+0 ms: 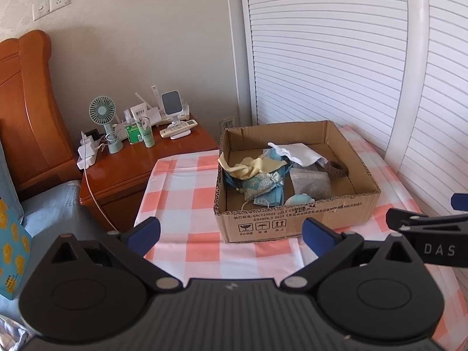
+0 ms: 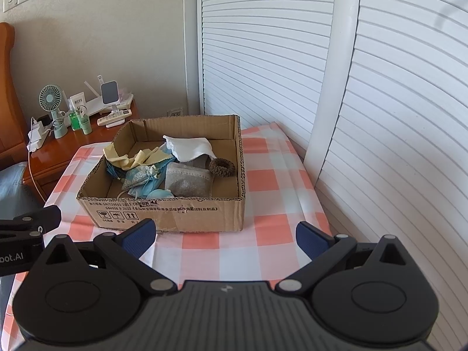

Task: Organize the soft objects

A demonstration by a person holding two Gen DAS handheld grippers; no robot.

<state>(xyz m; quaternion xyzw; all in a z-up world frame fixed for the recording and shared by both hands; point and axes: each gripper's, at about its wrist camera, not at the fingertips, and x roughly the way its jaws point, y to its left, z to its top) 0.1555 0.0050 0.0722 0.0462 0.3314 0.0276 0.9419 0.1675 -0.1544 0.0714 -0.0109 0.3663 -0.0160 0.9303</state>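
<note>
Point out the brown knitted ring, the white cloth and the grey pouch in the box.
brown knitted ring (image 2: 222, 167), right wrist view, on its woven band.
white cloth (image 2: 191, 147), right wrist view, on its middle fold.
grey pouch (image 1: 311, 182), left wrist view, on its flat face.

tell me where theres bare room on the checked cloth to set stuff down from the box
Free patches: the checked cloth right of the cardboard box, up to the louvred doors, and the strip left of the box toward the nightstand. Cloth in front of the box sits under both open tongs. The nightstand top and box interior are crowded.
</note>
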